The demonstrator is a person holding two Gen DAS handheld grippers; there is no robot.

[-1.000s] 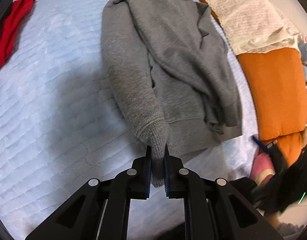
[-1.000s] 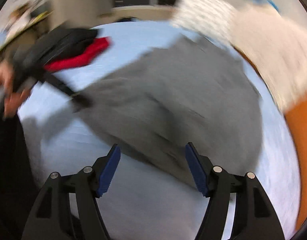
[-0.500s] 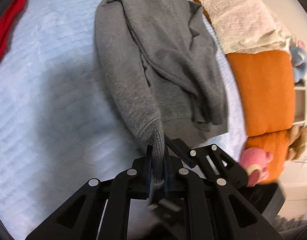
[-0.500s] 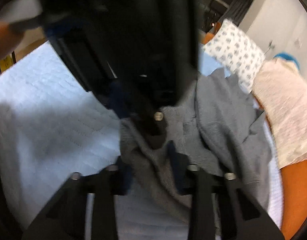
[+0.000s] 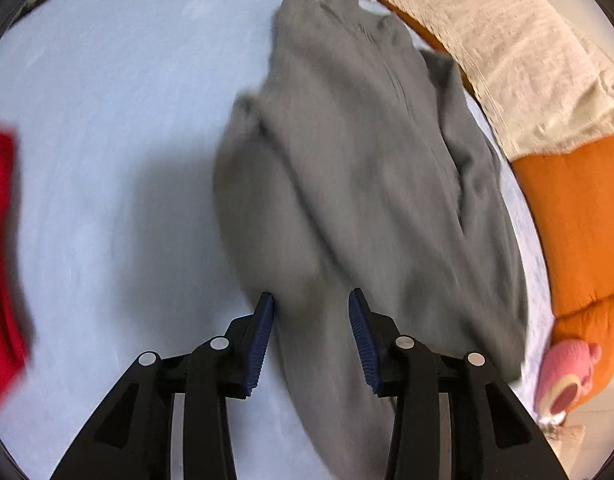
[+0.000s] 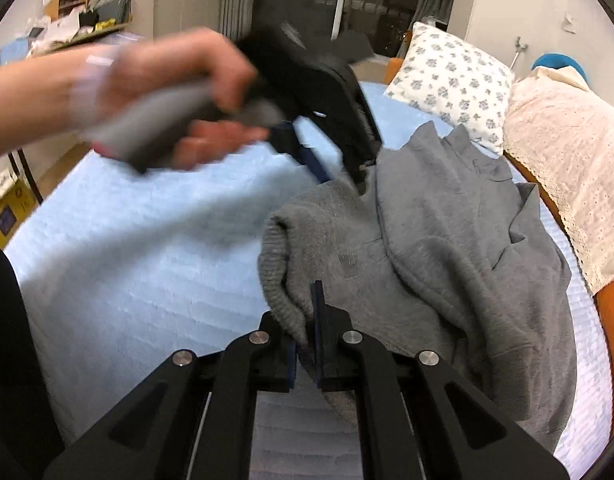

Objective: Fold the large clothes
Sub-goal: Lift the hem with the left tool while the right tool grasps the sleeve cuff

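Note:
A grey knit sweater (image 5: 367, 168) lies on the light blue bed cover (image 5: 119, 120), collar toward the pillows. My left gripper (image 5: 311, 312) is open and empty above the sweater's left side; the view is motion-blurred. In the right wrist view the left gripper (image 6: 343, 176) hangs over the sweater (image 6: 447, 240), held by a hand (image 6: 179, 92). My right gripper (image 6: 307, 320) is shut on the ribbed sleeve cuff (image 6: 275, 276) at the sweater's near left.
A red garment (image 5: 3, 240) lies at the bed's left edge. A cream lace pillow (image 5: 507, 52), an orange cushion (image 5: 579, 216) and a pink plush toy (image 5: 567, 376) line the right side. A floral pillow (image 6: 451, 76) sits at the head. Shelves and cupboards stand beyond.
The left gripper has let go of the sleeve cuff, opened and moved up over the sweater. The right gripper has closed on that cuff.

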